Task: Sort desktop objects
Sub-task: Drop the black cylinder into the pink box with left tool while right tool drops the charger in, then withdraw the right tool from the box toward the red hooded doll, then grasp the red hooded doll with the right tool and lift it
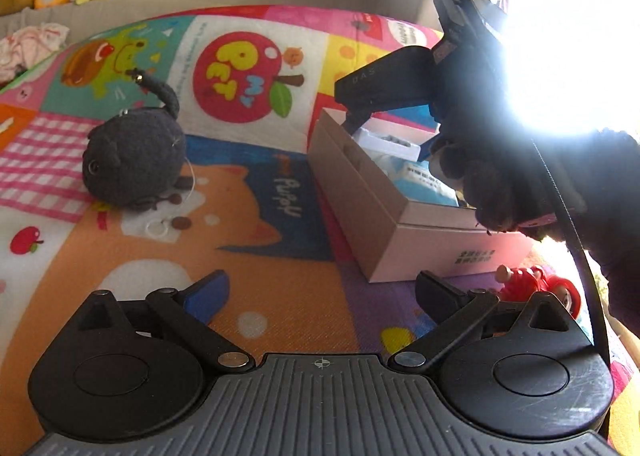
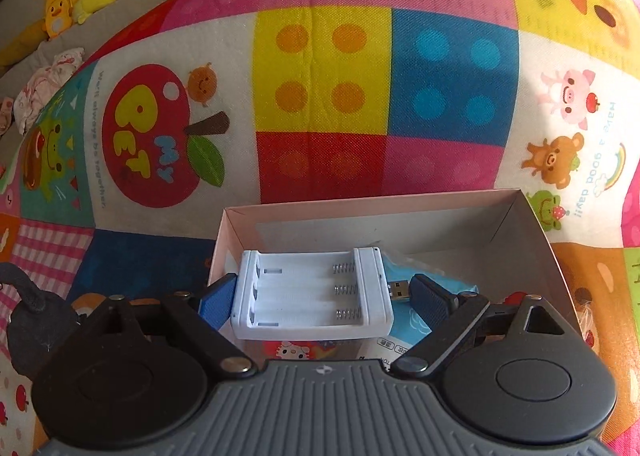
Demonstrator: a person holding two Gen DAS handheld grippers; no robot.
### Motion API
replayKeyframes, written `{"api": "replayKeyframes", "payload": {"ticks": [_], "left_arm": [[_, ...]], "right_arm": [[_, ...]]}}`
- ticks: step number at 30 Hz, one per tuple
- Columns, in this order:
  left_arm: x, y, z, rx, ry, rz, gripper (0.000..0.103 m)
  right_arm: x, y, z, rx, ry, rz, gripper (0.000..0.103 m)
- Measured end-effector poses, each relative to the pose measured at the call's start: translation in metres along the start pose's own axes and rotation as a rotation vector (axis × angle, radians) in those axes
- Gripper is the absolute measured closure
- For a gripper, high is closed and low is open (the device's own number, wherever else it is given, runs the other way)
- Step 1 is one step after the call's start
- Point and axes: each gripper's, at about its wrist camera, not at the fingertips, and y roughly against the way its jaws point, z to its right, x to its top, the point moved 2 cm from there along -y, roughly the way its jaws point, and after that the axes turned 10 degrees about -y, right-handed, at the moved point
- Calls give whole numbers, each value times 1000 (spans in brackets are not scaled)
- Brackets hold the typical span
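Bright cartoon play mat [image 2: 320,68] under everything. Right tool [image 2: 320,298] wide open, straddling white battery charger [image 2: 312,292] in box [image 2: 536,240], not gripping. Left tool [image 1: 320,292] open, empty. Risk: plush [image 1: 132,160] at 10 o'clock gets missed; charger may tip, USB snags.

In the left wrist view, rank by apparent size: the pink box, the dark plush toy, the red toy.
1. pink box, largest.
2. dark plush toy.
3. red toy, smallest, though the left gripper's linkage partly hides it, so its full size is unsure.
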Motion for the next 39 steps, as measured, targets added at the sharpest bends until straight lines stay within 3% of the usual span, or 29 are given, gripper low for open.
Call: {"api": "replayKeyframes", "payload": {"ticks": [4, 7, 13, 18, 22, 24, 28, 34, 39], "left_arm": [[0, -1, 0, -7, 1, -5, 1], [0, -2, 0, -8, 1, -7, 1], [0, -5, -1, -3, 12, -19, 1], [0, -6, -2, -4, 21, -22, 1], [1, -7, -3, 5, 30, -27, 1], [1, -7, -3, 9, 29, -34, 1], [1, -7, -5, 12, 41, -39, 1], [1, -7, -6, 14, 49, -43, 0], [1, -7, -5, 15, 47, -44, 0]], "right_arm": [[0, 20, 12, 43, -12, 15, 9], [-4, 47, 30, 35, 10, 79, 9], [-24, 93, 98, -11, -57, 192, 11], [-49, 84, 151, 66, -197, 60, 14], [-68, 78, 143, 160, -226, 25, 13], [-72, 79, 133, 151, -203, 39, 11], [-79, 85, 131, 231, -179, 34, 11], [-101, 122, 146, 170, -86, 144, 11], [-137, 145, 140, 137, 85, 165, 8]]}}
